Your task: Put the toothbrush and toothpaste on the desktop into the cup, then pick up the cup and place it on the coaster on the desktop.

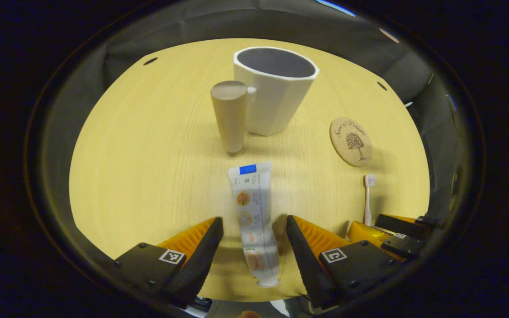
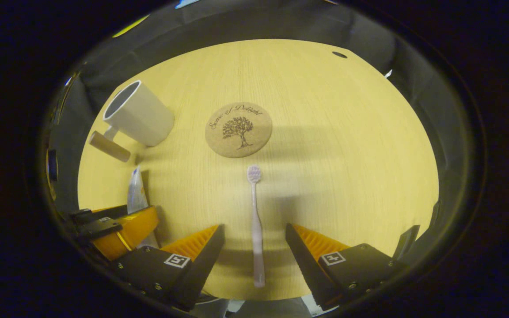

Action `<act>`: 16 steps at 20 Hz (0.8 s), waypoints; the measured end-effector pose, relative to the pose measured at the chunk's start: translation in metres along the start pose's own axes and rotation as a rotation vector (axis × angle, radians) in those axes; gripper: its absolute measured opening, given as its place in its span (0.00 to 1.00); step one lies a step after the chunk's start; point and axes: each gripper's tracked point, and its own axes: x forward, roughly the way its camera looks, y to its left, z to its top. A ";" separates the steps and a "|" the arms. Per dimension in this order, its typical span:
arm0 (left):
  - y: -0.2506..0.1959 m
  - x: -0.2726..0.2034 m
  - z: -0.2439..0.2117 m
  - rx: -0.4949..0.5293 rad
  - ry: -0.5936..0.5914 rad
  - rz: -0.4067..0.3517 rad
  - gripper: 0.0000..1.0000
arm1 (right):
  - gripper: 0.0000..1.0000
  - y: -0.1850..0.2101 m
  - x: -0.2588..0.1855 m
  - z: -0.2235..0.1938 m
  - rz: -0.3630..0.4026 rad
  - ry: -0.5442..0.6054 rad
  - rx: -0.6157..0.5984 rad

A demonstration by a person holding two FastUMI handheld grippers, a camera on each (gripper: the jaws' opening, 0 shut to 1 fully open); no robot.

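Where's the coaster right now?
The coaster lies flat on the desk, bare. In the right gripper view it sits just beyond the toothbrush head, right of the cup; in the left gripper view it sits right of the cup.

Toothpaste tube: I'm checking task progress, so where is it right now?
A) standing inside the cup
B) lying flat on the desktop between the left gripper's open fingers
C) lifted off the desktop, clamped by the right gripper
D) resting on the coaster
B: in the left gripper view the toothpaste tube lies flat on the desktop between the spread fingers of the left gripper, with gaps on both sides; the cup is empty.
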 end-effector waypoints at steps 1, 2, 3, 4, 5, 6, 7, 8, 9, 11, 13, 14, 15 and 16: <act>0.004 0.001 -0.001 0.013 0.010 0.027 0.95 | 0.92 0.000 -0.001 0.003 -0.005 -0.005 -0.010; 0.006 0.002 -0.002 0.022 0.019 0.042 0.94 | 0.92 0.000 0.002 0.001 -0.016 0.014 -0.022; 0.004 0.002 -0.001 0.026 0.017 0.048 0.93 | 0.92 0.000 0.001 -0.003 -0.026 0.040 -0.043; 0.003 0.000 -0.001 0.018 0.017 0.053 0.92 | 0.93 0.001 0.003 -0.004 -0.028 0.046 -0.060; 0.004 0.001 0.000 0.003 0.015 0.055 0.93 | 0.94 0.002 0.002 -0.004 -0.027 0.042 -0.062; 0.004 0.001 0.001 -0.007 0.009 0.056 0.94 | 0.94 0.003 0.002 -0.004 -0.029 0.041 -0.055; 0.004 0.001 0.001 -0.009 0.009 0.057 0.94 | 0.93 0.003 0.002 -0.004 -0.028 0.045 -0.049; 0.004 0.000 0.000 -0.006 0.010 0.058 0.94 | 0.94 0.004 0.003 -0.005 -0.028 0.048 -0.051; 0.005 0.000 0.000 -0.002 0.012 0.060 0.93 | 0.92 0.003 0.001 -0.003 -0.028 0.049 -0.053; 0.004 0.000 0.003 0.004 0.010 0.057 0.76 | 0.77 0.003 0.003 -0.006 -0.033 0.064 -0.035; 0.004 0.002 0.003 0.011 0.034 0.062 0.56 | 0.76 0.002 0.005 0.000 -0.028 0.052 -0.027; 0.002 0.000 0.004 0.005 0.040 0.060 0.57 | 0.52 0.006 0.005 0.000 -0.022 0.063 0.003; 0.001 0.002 0.003 -0.003 0.063 0.061 0.51 | 0.28 0.006 0.005 0.001 -0.019 0.081 -0.007; -0.001 0.003 0.004 -0.007 0.062 0.055 0.45 | 0.28 0.005 0.003 0.000 -0.015 0.104 -0.019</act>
